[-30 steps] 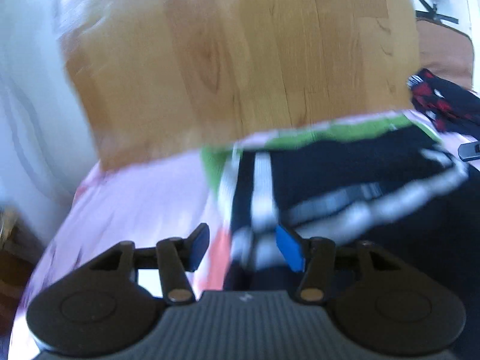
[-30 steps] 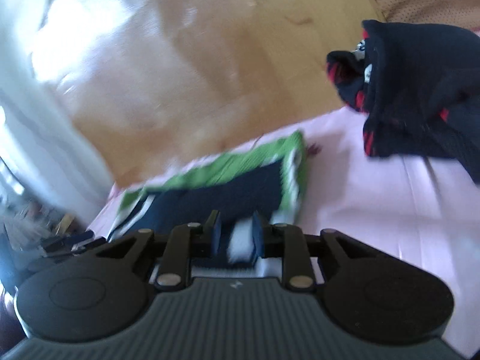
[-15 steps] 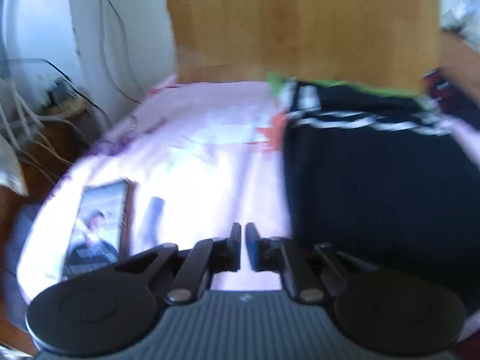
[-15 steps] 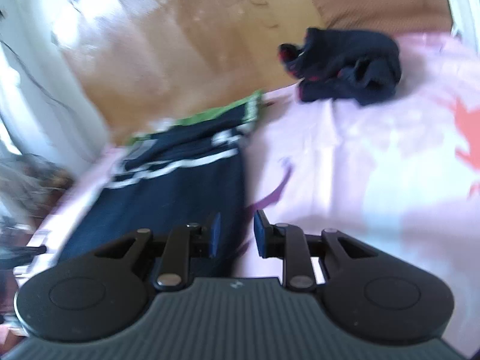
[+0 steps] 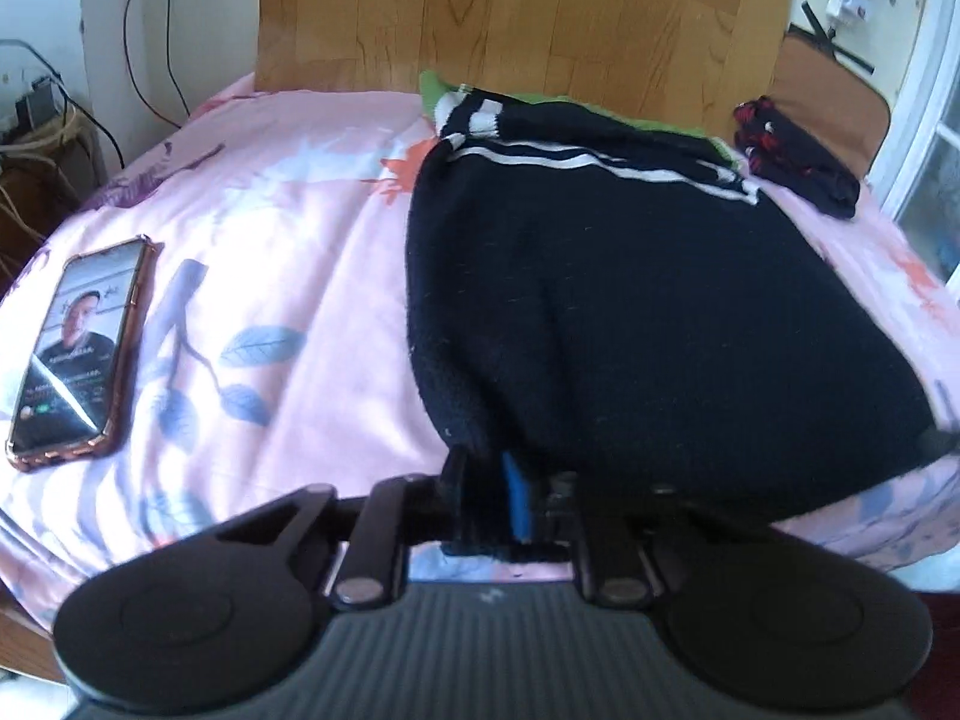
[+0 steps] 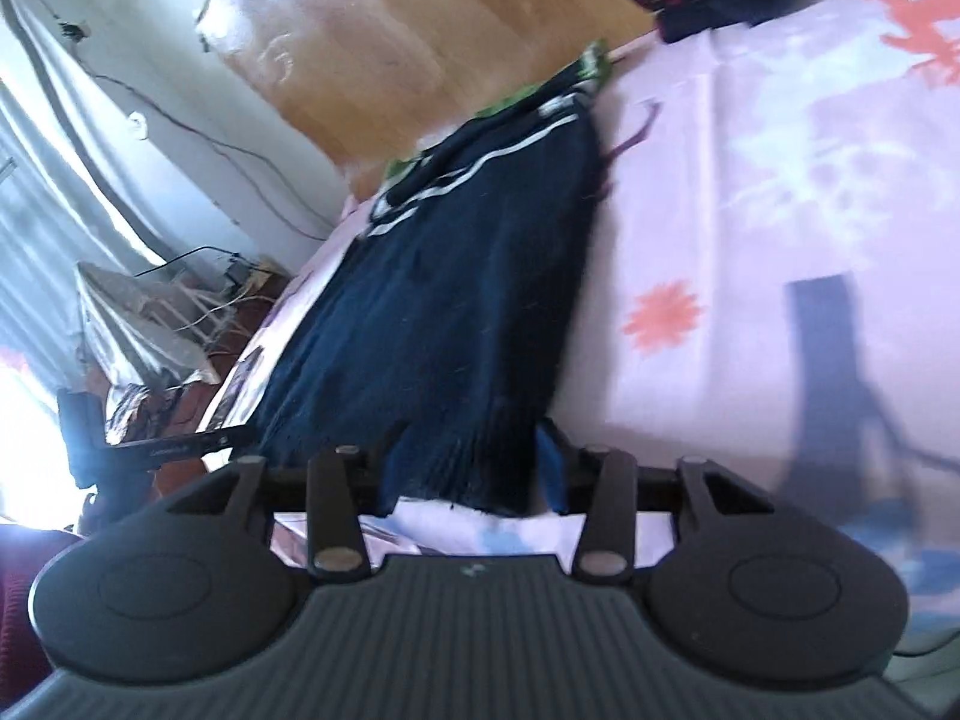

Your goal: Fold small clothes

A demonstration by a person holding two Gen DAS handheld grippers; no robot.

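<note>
Nothing legible from where I'm holding. The phone (image 5: 75,348) at nine o'clock in my left view shows a man's picture and lines of small text, too blurred to read. Nothing readable in my right view either.

The sweater (image 5: 630,300) is fuzzy matt knit, the bedsheet (image 5: 270,228) smooth cloth, the headboard (image 5: 510,18) glossy wood.

Black tool (image 5: 489,495), ribbed grey housing, blue pads (image 5: 515,495)
</note>
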